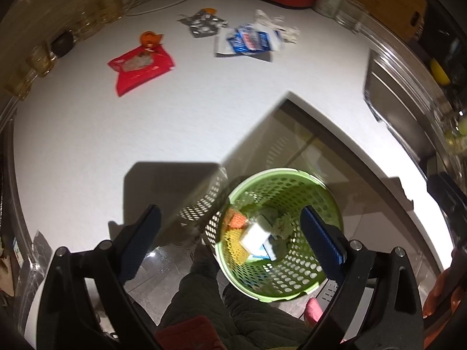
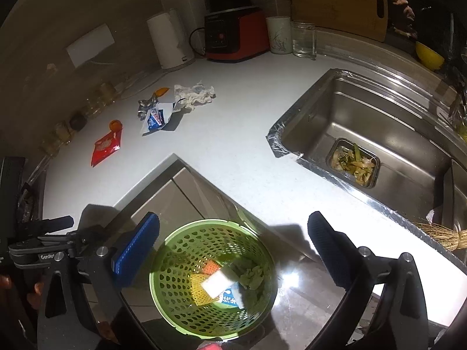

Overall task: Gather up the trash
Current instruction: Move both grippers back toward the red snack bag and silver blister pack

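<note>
Left gripper (image 1: 230,239) pointed steeply down, jaws wide and still opening, nothing pressed between the blue pads (image 1: 321,242). Right gripper (image 2: 233,248) angled down less steeply, jaws spread wide, nothing between its fingers. In the right wrist view the left gripper's body showed at the left edge, with fingertips of the left hand (image 2: 32,291) curled round its frame. In the left wrist view, fingertips of the right hand (image 1: 437,294) showed at the right edge. Person's dark-trousered legs (image 1: 210,300) stood below the left gripper.
</note>
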